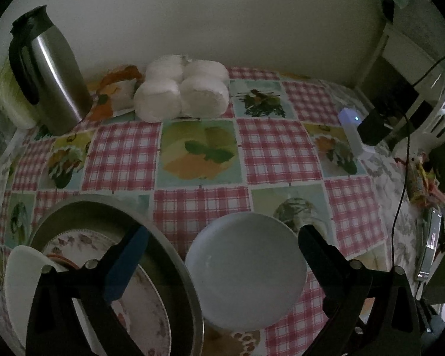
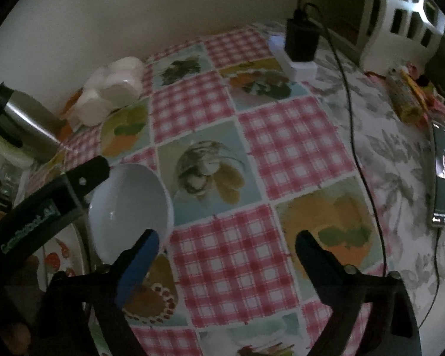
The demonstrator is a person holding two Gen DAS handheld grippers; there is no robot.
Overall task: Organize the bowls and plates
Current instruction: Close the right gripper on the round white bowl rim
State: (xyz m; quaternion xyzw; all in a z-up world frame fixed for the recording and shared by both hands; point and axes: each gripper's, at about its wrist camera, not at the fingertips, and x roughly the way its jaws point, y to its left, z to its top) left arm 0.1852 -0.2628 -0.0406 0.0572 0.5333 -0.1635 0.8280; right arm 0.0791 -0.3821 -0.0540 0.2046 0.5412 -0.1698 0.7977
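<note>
Left gripper (image 1: 222, 237) jaws wide, hiding patterned plate (image 1: 151, 302), white bowl (image 1: 246, 270) between

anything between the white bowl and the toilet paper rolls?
Nothing: bare checkered tablecloth between white bowl and toilet paper rolls, left wrist view.

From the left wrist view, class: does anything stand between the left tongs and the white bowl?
Nothing visible does. The left tongs are open, one finger on each side of the white bowl, with no object between fingers and bowl. The metal tray of plates lies beside it, to the left.
</note>
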